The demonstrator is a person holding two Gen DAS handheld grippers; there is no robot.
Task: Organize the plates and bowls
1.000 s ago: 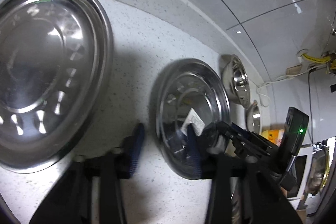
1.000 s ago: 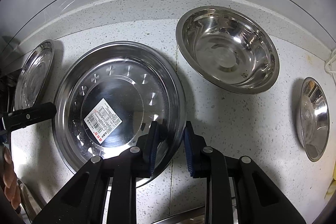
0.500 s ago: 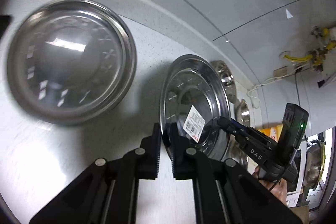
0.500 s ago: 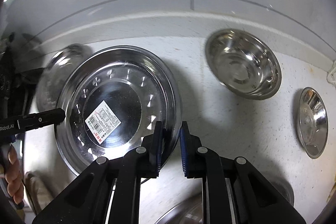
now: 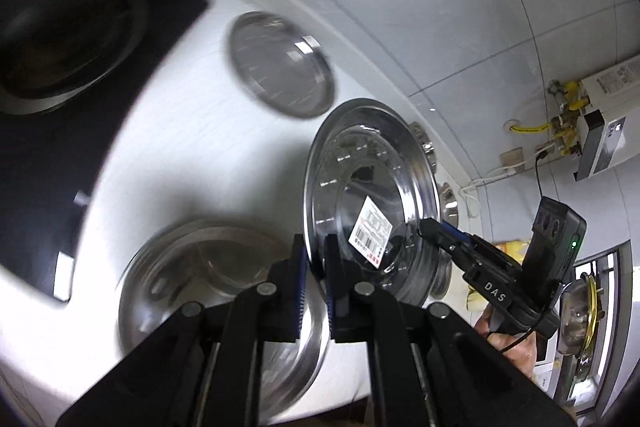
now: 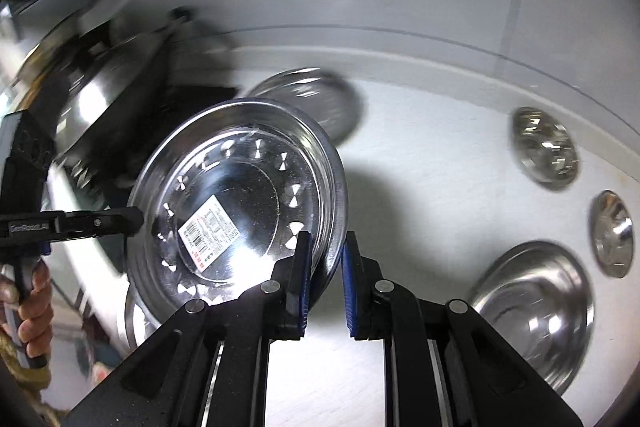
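A steel plate with a barcode label [image 5: 372, 195] [image 6: 240, 195] hangs tilted above the white counter, held from two sides. My left gripper [image 5: 316, 251] is shut on its near rim in the left wrist view. My right gripper [image 6: 326, 247] is shut on the opposite rim. Each gripper also shows in the other's view: the right gripper [image 5: 426, 227] at the plate's far edge, the left gripper [image 6: 134, 219] at the plate's left edge. A second plate [image 5: 280, 63] [image 6: 312, 95] lies on the counter behind the held one. A larger steel dish [image 5: 200, 287] lies below it.
A black stove [image 5: 60, 131] with a pan fills the left side. Two small steel bowls [image 6: 544, 147] [image 6: 612, 231] and a big bowl [image 6: 532, 307] sit on the counter at right. A tiled wall backs the counter [image 6: 440, 167]. A water heater [image 5: 604, 115] hangs far right.
Both grippers shut on the labelled plate's opposite rims and lifted it off the counter. It has been carried up and towards the stove side; the bowls now look smaller and farther off.
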